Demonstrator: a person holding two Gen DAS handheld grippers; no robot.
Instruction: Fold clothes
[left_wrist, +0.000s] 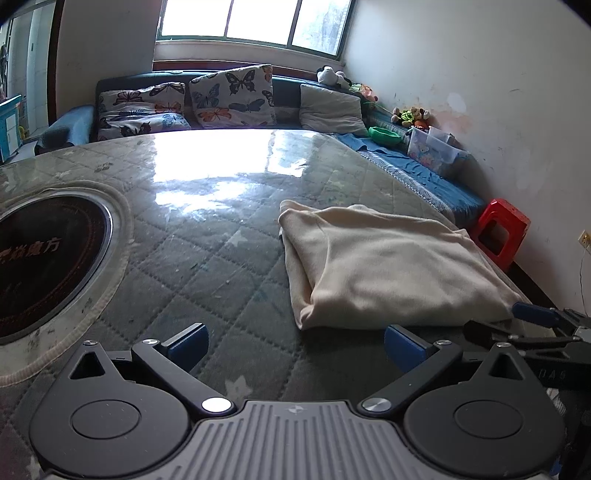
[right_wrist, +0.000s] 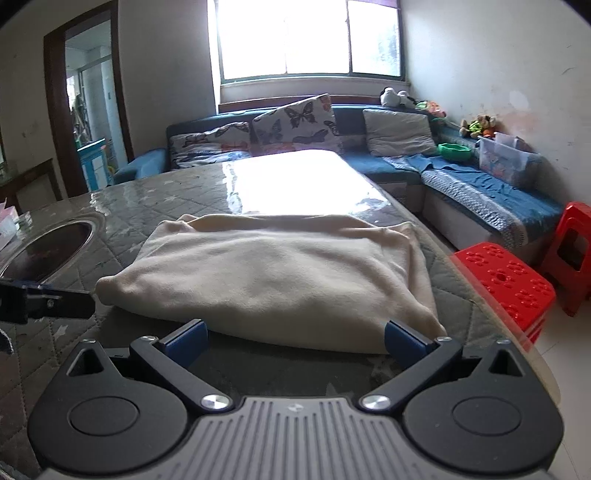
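A cream garment (left_wrist: 388, 266) lies folded into a thick rectangle on the quilted grey table cover (left_wrist: 207, 258). It also shows in the right wrist view (right_wrist: 273, 273), straight ahead. My left gripper (left_wrist: 295, 349) is open and empty, low over the table, to the left of the garment's near corner. My right gripper (right_wrist: 295, 341) is open and empty, just in front of the garment's near edge, its right finger close to the near right corner. The right gripper's side shows at the left wrist view's right edge (left_wrist: 535, 325).
A round black induction plate (left_wrist: 44, 258) is set into the table at the left. A blue sofa (right_wrist: 461, 177) with butterfly cushions (left_wrist: 229, 96) runs behind and along the right wall. Red plastic stools (right_wrist: 506, 284) stand at the table's right edge.
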